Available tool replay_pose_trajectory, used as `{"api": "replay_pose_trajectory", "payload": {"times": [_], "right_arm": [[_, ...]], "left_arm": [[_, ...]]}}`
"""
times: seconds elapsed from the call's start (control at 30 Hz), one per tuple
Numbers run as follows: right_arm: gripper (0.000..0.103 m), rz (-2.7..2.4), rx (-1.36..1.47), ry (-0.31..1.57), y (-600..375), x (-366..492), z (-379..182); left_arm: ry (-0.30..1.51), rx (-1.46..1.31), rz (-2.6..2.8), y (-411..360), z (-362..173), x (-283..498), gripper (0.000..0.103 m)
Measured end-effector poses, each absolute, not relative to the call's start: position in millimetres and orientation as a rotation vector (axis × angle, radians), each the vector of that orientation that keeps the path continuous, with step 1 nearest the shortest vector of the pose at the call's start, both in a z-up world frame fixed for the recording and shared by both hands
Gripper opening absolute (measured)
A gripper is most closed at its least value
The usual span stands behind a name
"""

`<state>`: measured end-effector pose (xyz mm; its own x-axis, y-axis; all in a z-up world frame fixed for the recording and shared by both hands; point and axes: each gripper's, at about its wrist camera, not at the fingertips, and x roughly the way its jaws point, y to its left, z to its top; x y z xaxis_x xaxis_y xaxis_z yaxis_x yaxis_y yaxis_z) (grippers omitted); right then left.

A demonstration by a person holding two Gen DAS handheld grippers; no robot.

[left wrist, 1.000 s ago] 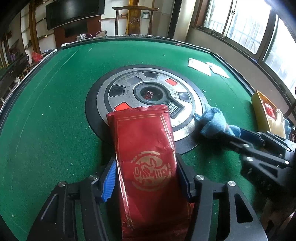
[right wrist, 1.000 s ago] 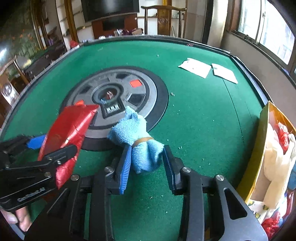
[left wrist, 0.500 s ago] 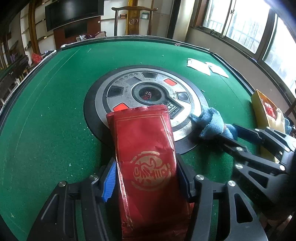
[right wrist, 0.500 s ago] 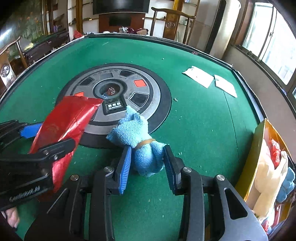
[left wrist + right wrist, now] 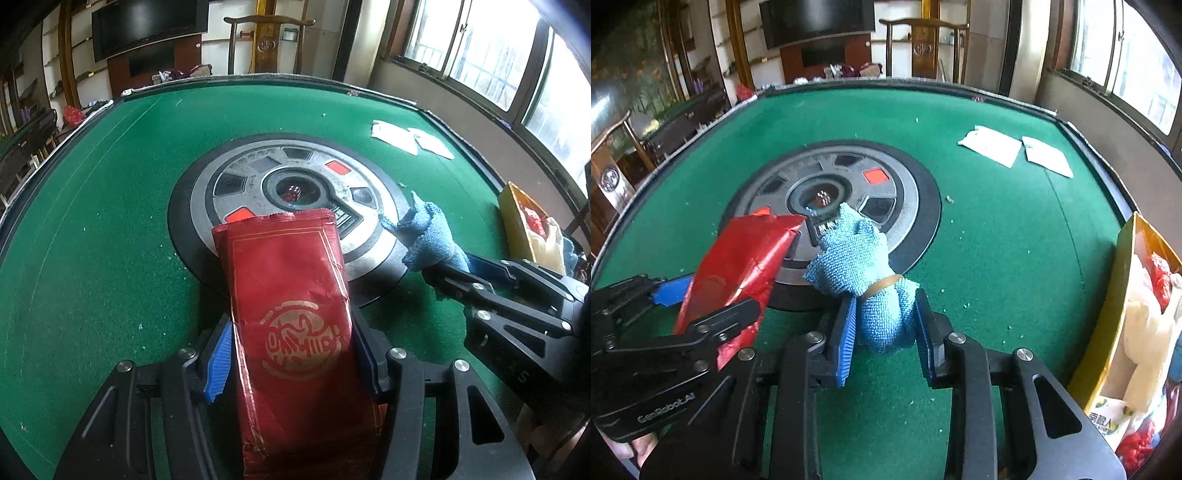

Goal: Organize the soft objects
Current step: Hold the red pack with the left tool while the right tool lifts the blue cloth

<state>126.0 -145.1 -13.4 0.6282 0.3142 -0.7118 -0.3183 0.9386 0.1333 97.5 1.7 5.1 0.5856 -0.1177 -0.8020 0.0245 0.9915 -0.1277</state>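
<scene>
So the left gripper [image 5: 291,354] is clamped on a red foil pouch [image 5: 295,314] with a gold round emblem, both pads pressing its sides, and the pouch sticks out forward past the fingertips so its crimped top edge hangs over the near rim of the round silver centre console [image 5: 284,192] in the green felt table [image 5: 92,221]. Over to its right, the right gripper [image 5: 884,321] is squeezed tight on a blue microfibre cloth [image 5: 864,273] that's bundled with a tan rubber band; the jaws have just been closing a bit more, with the cloth between them. The loose fluffy end of the cloth fans out ahead of the fingertips and sits over the console's edge, just beside the pouch's top corner. Further out ahead and right of the right gripper, two white paper sheets [image 5: 993,146] lie flat on the felt. Off to that gripper's far right is a yellow box [image 5: 1115,295] at the table edge, stuffed with cream, red and blue soft stuff.
</scene>
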Motion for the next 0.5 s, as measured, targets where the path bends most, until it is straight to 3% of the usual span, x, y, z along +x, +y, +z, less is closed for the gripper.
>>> {"api": "replay_pose_trajectory", "payload": {"times": [0.5], "right_arm": [[0.028, 0.377, 0.100, 0.750, -169, 118, 5]], "left_arm": [[0.739, -0.034, -0.049, -13, 33, 79, 0.057]]}}
